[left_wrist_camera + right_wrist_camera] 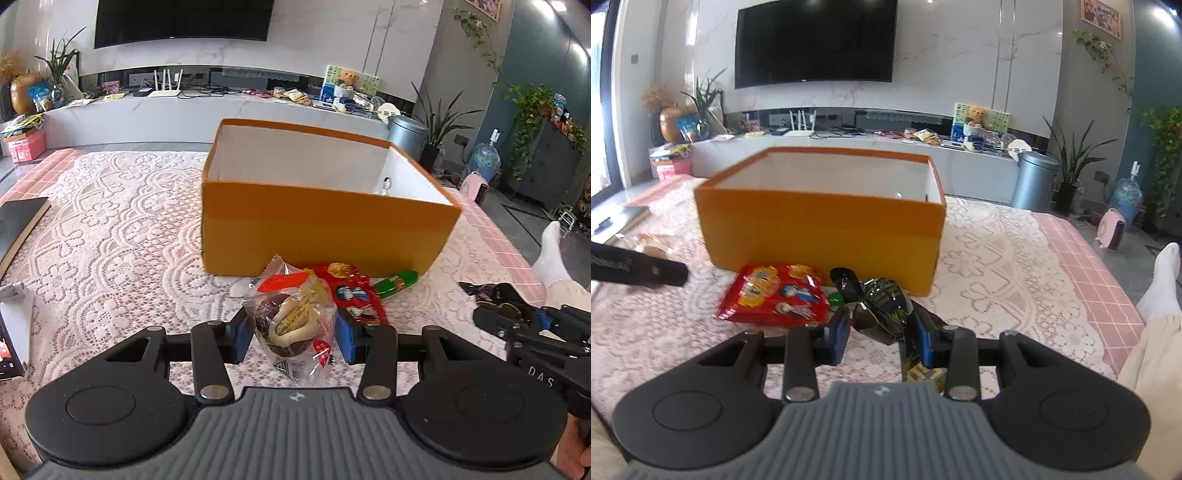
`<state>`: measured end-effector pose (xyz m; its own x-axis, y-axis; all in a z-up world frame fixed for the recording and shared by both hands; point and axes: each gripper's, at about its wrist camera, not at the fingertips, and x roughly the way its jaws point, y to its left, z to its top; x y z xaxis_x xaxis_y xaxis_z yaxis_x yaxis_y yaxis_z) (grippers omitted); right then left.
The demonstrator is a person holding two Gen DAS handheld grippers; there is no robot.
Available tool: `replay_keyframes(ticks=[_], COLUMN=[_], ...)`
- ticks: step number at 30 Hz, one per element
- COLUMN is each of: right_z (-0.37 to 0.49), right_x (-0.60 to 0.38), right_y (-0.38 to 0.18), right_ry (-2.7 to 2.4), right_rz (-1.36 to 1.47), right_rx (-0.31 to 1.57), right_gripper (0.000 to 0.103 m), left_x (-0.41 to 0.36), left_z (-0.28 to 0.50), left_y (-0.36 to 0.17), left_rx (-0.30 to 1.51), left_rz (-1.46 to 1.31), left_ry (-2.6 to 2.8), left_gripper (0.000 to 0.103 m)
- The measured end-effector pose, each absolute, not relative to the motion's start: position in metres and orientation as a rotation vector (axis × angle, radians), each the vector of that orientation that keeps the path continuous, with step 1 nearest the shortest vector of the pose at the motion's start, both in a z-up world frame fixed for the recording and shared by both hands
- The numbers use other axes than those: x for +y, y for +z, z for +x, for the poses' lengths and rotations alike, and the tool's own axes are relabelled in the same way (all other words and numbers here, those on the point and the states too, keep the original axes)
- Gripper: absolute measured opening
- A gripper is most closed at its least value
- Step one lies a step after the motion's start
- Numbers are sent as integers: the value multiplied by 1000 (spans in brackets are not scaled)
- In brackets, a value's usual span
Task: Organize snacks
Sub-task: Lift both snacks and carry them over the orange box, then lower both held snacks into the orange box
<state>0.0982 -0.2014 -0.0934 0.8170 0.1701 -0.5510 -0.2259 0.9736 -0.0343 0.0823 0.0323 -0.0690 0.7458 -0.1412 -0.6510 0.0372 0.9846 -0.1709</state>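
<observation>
My left gripper (pixel 293 334) is shut on a clear-wrapped pastry snack (pixel 291 321), its blue pads pressing both sides, and holds it above the lace cloth. My right gripper (pixel 881 326) is shut on a dark foil snack packet (pixel 882 301), also lifted. An open orange box (pixel 325 225) (pixel 820 229) with a white inside stands just beyond both. On the cloth in front of the box lie a red cartoon-printed packet (pixel 354 291) (pixel 775 295) and a green wrapped stick (pixel 397 283). The right gripper (pixel 476 295) shows at the right edge of the left wrist view.
A pink table with a lace cloth (pixel 110 236) carries everything. A dark notebook (pixel 18 225) and a phone on a stand (pixel 11 332) lie at the left. A person's white-socked foot (pixel 1161 280) is at the right. A TV console, bin (pixel 1034 181) and plants stand behind.
</observation>
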Motion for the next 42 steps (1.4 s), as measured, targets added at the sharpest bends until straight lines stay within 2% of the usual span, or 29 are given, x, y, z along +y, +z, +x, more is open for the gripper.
replay_keyframes(ticks=[11,21,32,42], right_z=[96,130,196,259], right_x=[-198,-189,-172,-152], right_y=[-41,-7,11,-1], right_ry=[311,351,371,375], right_rz=[-104,-146,-189,-237], right_rx=[514,471,462,530], right_gripper=[35,35,35,35], left_x=[23,16,23,22], left_z=[93,131,182,227], left_y=[-33,-6,-6,-21], left_rx=[681,626,611,658], left_rz=[-127,-108,-118,-77], left_ry=[-123,-150,-132,-107], left_gripper=[52,52,52,52])
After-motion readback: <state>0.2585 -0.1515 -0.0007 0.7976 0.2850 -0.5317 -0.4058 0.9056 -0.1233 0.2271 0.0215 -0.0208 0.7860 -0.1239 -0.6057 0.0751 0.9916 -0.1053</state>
